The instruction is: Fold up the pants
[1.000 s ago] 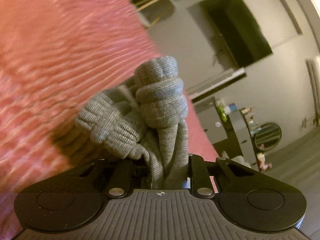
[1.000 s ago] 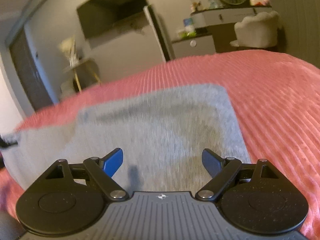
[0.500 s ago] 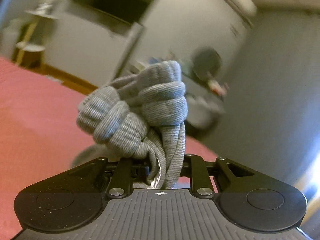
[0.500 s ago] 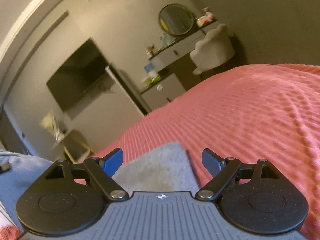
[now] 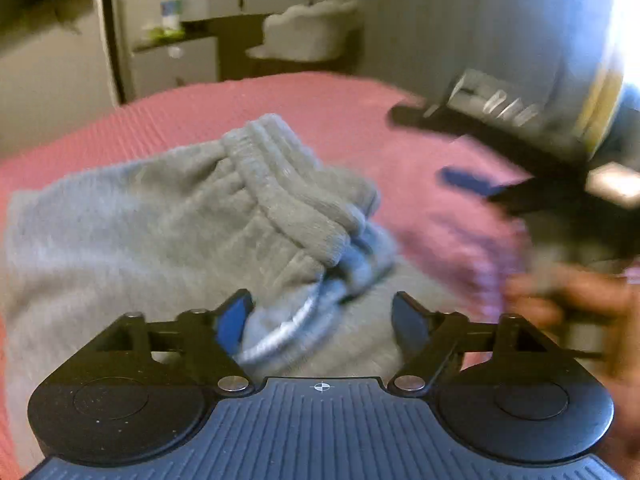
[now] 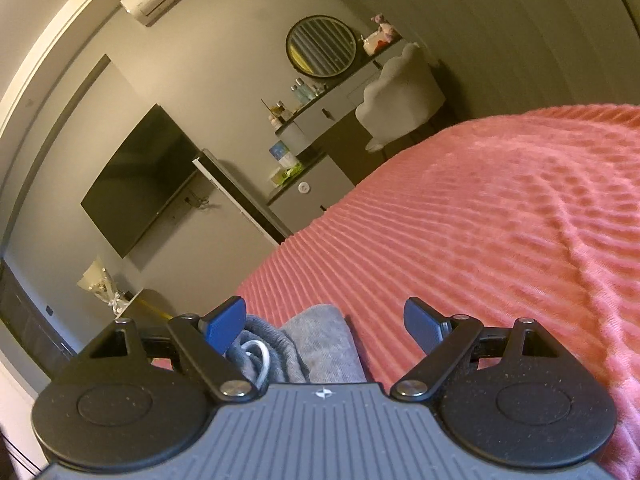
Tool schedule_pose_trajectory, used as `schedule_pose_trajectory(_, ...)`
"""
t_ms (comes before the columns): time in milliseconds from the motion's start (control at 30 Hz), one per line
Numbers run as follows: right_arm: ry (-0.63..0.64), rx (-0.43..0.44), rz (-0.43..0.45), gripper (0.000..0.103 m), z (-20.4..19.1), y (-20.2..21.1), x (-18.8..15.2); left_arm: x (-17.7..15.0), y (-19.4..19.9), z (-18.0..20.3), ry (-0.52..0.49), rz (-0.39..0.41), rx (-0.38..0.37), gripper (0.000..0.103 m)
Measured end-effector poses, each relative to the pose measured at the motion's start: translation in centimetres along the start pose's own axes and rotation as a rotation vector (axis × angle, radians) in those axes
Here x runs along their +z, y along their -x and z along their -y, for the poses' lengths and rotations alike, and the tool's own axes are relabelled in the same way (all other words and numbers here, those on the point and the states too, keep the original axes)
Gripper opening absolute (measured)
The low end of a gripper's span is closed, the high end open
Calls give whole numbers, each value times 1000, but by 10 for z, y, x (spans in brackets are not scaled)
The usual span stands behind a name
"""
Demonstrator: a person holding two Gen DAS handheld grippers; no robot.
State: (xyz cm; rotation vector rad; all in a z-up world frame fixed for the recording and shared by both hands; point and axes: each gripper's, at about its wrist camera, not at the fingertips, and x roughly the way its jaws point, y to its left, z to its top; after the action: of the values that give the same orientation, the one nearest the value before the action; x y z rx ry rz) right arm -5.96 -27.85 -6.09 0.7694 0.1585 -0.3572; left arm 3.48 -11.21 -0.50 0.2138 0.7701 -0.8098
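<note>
The grey pants (image 5: 160, 232) lie folded on the pink ribbed bedspread (image 5: 328, 108), the ribbed waistband (image 5: 288, 184) and a white drawstring (image 5: 280, 332) on top. My left gripper (image 5: 324, 316) is open just above the waistband end and holds nothing. My right gripper (image 6: 324, 320) is open and empty; a corner of the pants (image 6: 316, 340) with the drawstring (image 6: 260, 356) shows low between its fingers. The right gripper also shows blurred in the left wrist view (image 5: 500, 168), to the right of the pants.
The bedspread (image 6: 500, 240) stretches right and far. Beyond the bed's far edge are a wall TV (image 6: 140, 180), a dresser (image 6: 320, 120) with a round mirror (image 6: 320, 46), and a white chair (image 6: 400, 96).
My left gripper has let go of the bunched waistband, which now lies on the folded pants, and has opened. My right gripper has tilted up and drawn back from the pants.
</note>
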Motion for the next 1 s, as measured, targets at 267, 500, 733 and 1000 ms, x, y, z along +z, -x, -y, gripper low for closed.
schedule_pose_trajectory(267, 27, 30, -52, 86, -4, -6, -7, -41, 60, -112, 555, 94, 127, 96)
schedule_pose_trajectory(500, 134, 72, -113, 86, -26, -5, -22, -68, 61, -161, 807, 121, 251, 96)
schedule_pose_trajectory(733, 182, 105, -53, 86, -63, 30, -19, -69, 40, -169, 850, 89, 258, 96)
schedule_pose_trajectory(1000, 293, -150, -363, 81, -78, -30, -57, -90, 59, -171, 913, 80, 232, 97)
